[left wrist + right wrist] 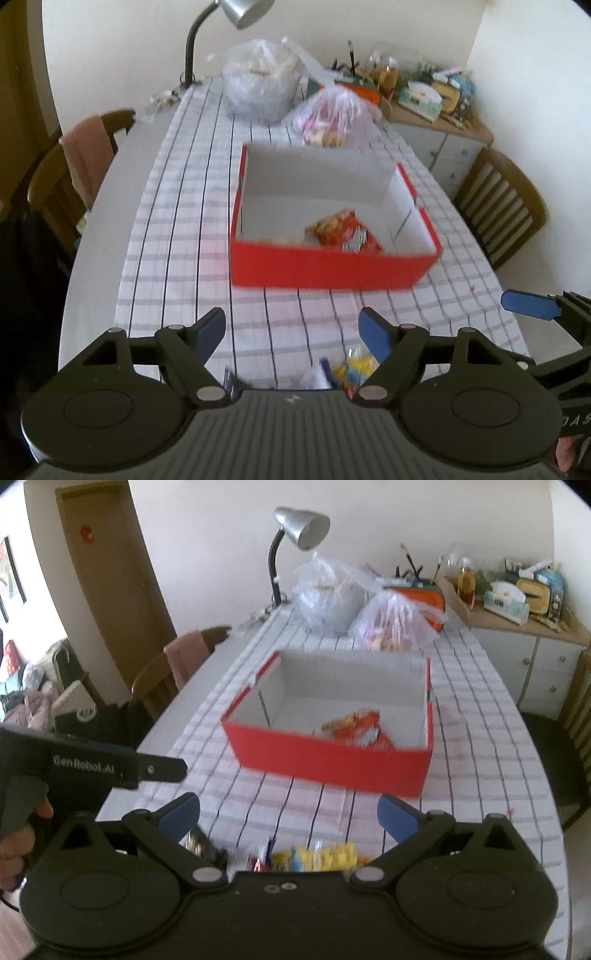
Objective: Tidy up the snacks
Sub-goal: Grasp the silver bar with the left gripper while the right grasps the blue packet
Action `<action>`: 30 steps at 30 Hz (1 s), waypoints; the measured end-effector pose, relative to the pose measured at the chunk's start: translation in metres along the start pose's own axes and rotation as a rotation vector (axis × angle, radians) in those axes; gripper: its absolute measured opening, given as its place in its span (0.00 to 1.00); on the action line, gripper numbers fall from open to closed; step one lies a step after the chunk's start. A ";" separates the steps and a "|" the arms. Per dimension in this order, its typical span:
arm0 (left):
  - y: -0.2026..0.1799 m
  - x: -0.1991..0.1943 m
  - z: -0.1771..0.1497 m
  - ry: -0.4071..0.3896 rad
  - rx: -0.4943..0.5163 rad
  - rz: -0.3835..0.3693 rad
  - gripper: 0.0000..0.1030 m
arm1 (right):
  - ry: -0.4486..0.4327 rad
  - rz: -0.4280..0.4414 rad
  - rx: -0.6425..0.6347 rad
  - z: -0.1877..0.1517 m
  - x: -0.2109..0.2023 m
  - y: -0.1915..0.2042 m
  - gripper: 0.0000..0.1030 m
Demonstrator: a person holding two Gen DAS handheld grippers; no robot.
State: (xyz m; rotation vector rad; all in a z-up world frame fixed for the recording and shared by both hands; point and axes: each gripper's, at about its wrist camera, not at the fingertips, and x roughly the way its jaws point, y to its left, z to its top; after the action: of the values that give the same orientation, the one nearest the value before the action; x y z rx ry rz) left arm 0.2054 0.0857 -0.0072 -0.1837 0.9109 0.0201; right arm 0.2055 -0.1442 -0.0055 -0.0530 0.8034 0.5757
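A red cardboard box [332, 267] [325, 755] with a white inside stands open on the checked cloth. In it lies an orange-red snack packet [341, 230] [356, 725]. My left gripper [293, 330] hovers short of the box, open, nothing between its blue-tipped fingers [375, 332]. My right gripper [288, 812] is also open and empty, beside the left one. Just under both grippers, near the table's front edge, lie yellow snack packets [354, 369] [321, 854] and a dark wrapped snack [201, 845], partly hidden by the gripper bodies.
Two clear plastic bags of snacks [330, 118] [260, 83] sit behind the box, near a desk lamp [295, 539]. Wooden chairs [502, 206] [74, 177] flank the table. A cluttered cabinet [528, 635] stands at the back right. A hand [14, 845] holds the left gripper's handle.
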 end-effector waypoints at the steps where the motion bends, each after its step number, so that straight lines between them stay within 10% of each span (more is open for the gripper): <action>1: 0.003 0.002 -0.005 0.012 -0.004 0.000 0.77 | 0.011 0.001 0.009 -0.006 0.002 0.001 1.00; 11: 0.033 0.023 -0.065 0.132 -0.047 0.017 0.77 | 0.123 0.009 0.078 -0.066 0.019 0.007 0.99; 30: 0.020 0.060 -0.154 0.231 0.374 -0.063 0.77 | 0.311 -0.013 -0.196 -0.137 0.065 0.056 0.89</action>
State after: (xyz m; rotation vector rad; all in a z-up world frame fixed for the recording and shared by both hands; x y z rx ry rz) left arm 0.1196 0.0763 -0.1491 0.1367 1.1210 -0.2328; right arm 0.1218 -0.1014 -0.1374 -0.3337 1.0446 0.6415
